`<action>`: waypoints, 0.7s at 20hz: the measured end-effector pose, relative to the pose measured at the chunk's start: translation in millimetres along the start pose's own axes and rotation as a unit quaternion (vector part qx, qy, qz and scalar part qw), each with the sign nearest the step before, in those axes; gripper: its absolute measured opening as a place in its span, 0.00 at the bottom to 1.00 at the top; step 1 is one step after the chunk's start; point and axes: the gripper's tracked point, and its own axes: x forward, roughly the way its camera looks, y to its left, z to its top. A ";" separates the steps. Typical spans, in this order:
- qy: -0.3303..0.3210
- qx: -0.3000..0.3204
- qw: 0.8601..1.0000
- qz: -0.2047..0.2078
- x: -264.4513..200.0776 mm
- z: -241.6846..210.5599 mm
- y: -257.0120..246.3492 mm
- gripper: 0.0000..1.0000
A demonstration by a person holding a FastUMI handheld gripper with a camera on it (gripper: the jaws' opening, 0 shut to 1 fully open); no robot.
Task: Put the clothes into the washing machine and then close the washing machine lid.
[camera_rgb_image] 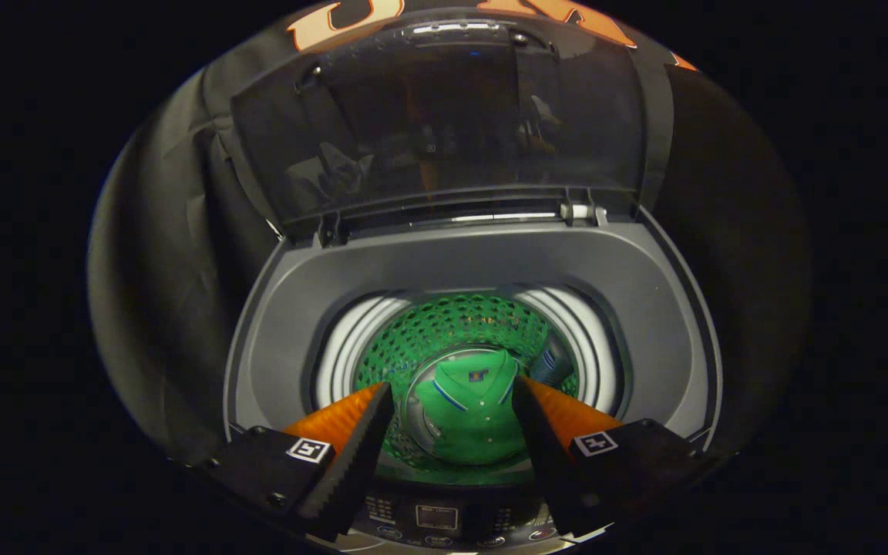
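Gripper [452,401] fingers [355,447] spread wide, nothing held, angled downward.

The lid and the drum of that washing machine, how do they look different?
The lid is a dark, see-through flat panel standing raised behind the opening; the drum is a round perforated well, glowing green around a green shirt. The open claw hovers above it. Both belong to one machine.

The one camera rode on the gripper [452,401] and looked forward along its two fingers, which stood apart low in the picture. It hung above the front of the washing machine [475,262], close over the control panel [436,518], and faced down into the drum [452,331]. Beyond that it took in the raised lid [444,123] and the dark wall behind.
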 end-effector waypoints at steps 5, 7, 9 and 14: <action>-0.040 0.005 0.999 0.002 -21.2 18.0 1.7 0.99; -0.070 0.011 0.997 0.005 -36.5 31.2 4.8 0.99; -0.126 0.024 0.992 0.021 -65.6 58.4 11.6 0.99; -0.241 0.040 0.967 0.071 -153.0 132.2 29.1 0.98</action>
